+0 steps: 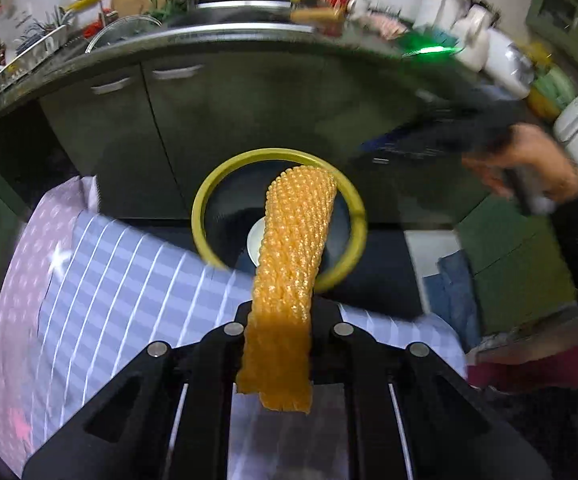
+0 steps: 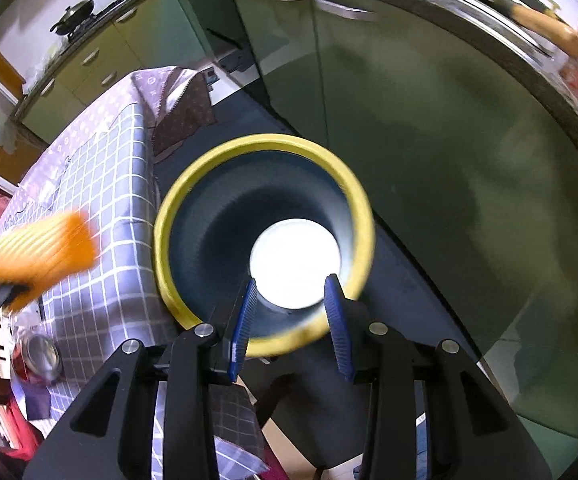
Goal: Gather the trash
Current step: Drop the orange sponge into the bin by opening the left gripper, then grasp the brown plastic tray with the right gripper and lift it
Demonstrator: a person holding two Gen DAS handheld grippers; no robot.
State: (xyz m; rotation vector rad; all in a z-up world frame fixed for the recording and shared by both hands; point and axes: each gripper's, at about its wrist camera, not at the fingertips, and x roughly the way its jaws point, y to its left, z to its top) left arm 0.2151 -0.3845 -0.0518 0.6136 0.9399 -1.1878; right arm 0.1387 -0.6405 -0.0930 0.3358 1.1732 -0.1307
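Left tool [image 1: 277, 320] of mine is pressed together on an orange strip of bubbly plastic [image 1: 293, 248], pinched low on its length so that its long axis runs straight forward from the fingers and its far end hangs over the mouth of the yellow-rimmed bin [image 1: 205, 240]; the bin sits on the floor just past the edge of the checked tablecloth [image 1: 121, 264], so I judge the drop calls only for a little more reach forward and down; the lower tail of the strip trails behind the fingers, and the fingers themselves are hidden by it. My right tool [image 2: 291, 320] is spread and holds nothing, its blue pads [image 2: 245, 320] framing the bin [image 2: 165, 240] from directly above, nearer to it than the left; a white round thing [image 2: 293, 262] lies at the bottom, too bright to make out; the strip [image 2: 37, 256] shows only as an orange blur at the left edge.
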